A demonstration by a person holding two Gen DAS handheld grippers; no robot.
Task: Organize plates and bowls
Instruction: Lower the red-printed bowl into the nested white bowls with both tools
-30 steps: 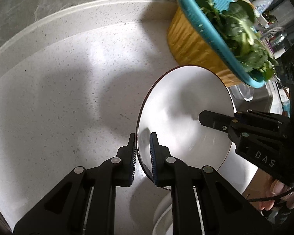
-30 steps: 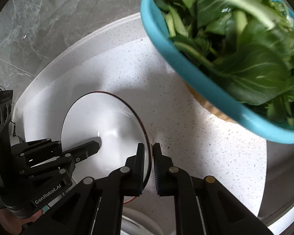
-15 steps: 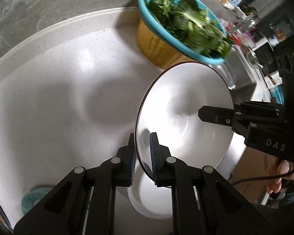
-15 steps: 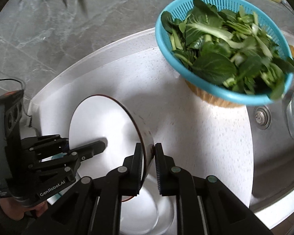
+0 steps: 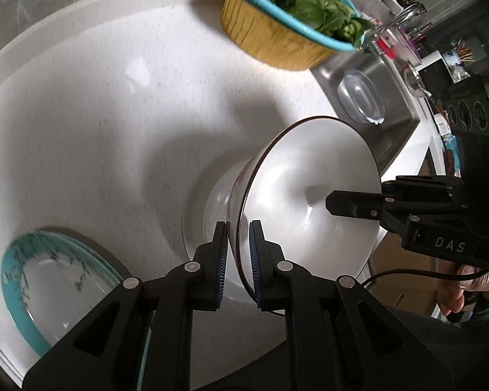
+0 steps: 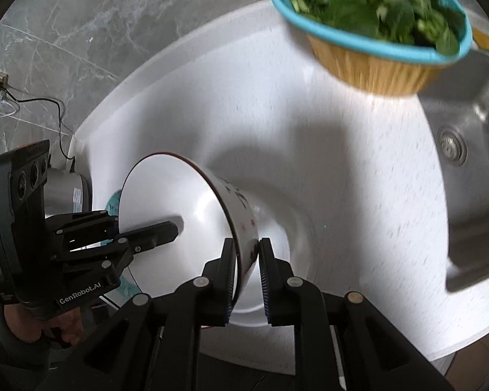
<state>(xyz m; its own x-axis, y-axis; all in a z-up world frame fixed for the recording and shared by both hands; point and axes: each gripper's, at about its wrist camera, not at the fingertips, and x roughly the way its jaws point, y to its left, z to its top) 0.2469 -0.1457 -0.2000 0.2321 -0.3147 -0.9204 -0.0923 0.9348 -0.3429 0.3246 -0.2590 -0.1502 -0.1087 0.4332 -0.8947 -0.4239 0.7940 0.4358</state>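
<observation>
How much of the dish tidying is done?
Nothing looks stacked yet. The left claw and right claw pinch the white bowl by opposite edges, tilted above another white dish on the counter. The right claw's jaws have just been opening slightly, with the rim between them. Still left: set it down, then sort the teal-rimmed plate.

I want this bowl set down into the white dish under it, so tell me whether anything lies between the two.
Nothing visible does. The white bowl hangs tilted right over the white dish, though it hides part of the dish. The teal-rimmed plate and the colander of greens sit well aside.
</observation>
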